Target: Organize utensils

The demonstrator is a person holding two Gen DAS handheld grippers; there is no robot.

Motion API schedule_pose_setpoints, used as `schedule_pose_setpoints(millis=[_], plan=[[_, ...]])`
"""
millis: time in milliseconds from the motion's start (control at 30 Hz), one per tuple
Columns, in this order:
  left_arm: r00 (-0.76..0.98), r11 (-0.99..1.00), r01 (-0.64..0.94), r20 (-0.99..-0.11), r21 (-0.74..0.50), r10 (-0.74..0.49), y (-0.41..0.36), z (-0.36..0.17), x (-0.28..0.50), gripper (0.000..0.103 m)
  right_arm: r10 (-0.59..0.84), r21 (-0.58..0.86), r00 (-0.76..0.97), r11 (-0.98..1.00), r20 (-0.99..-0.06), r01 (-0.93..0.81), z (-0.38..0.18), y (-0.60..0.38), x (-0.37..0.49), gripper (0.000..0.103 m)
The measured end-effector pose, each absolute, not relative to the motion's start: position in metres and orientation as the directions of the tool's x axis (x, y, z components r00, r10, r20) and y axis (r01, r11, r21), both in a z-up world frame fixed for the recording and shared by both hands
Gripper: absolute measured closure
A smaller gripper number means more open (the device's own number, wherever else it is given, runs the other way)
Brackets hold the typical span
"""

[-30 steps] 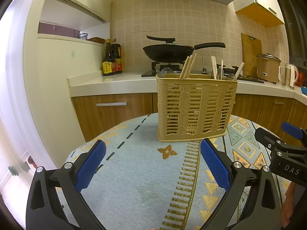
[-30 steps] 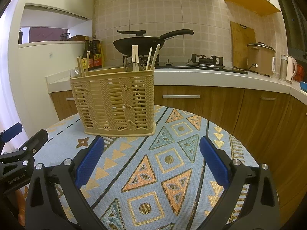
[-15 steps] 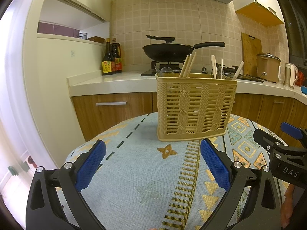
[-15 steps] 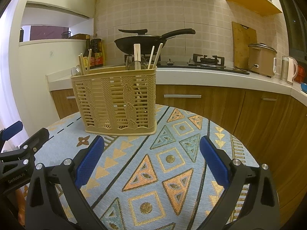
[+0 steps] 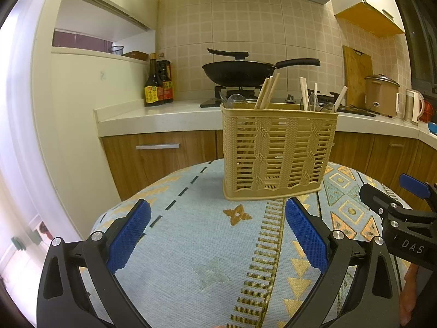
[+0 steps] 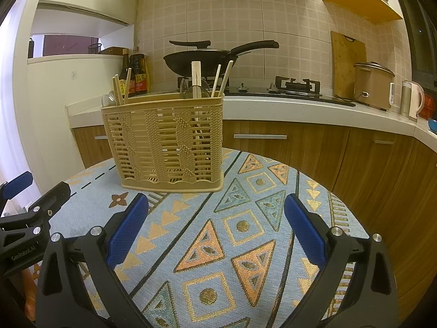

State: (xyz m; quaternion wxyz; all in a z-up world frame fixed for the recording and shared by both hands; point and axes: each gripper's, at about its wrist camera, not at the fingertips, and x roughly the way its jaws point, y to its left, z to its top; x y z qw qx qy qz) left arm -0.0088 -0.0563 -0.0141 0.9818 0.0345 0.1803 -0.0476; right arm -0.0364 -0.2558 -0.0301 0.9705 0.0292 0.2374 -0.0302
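Note:
A beige woven utensil basket (image 5: 278, 153) stands upright on the round table, also in the right wrist view (image 6: 166, 142). Chopsticks (image 5: 267, 90) stick out of its left part and more chopsticks and spoons (image 5: 316, 98) out of its right part; they also show in the right wrist view (image 6: 196, 79). My left gripper (image 5: 217, 232) is open and empty, just short of the basket. My right gripper (image 6: 215, 229) is open and empty, in front and to the right of the basket. Each gripper shows at the edge of the other's view.
The table carries a light blue patterned cloth (image 6: 245, 232). Behind it runs a kitchen counter (image 5: 164, 117) with sauce bottles (image 5: 158, 84), a black wok (image 5: 240, 71) on the stove, a cutting board (image 6: 348, 65), a rice cooker (image 6: 374, 84) and a kettle (image 6: 411, 102).
Both grippers stay open and nearly still. The right wrist view has risen slightly, so the basket sits a little lower in it.

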Motion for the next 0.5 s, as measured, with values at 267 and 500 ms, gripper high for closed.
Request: schedule_pose_setpoints(millis=[267, 500], plan=[[0.930, 0.992, 0.123, -0.353, 0.041, -0.100, -0.0553, -0.0148, -0.0088, 0.007, -0.045, 0.043, 0.886, 0.996, -0.462, 0.074, -0.0300, -0.2552, -0.0368, 0.008], [0.919, 0.991, 0.132, -0.378, 0.034, -0.110, -0.0539, -0.0162, -0.0062, 0.007, -0.043, 0.041, 0.885, 0.997, -0.463, 0.070, -0.0308, -0.2556, -0.0362, 0.008]])
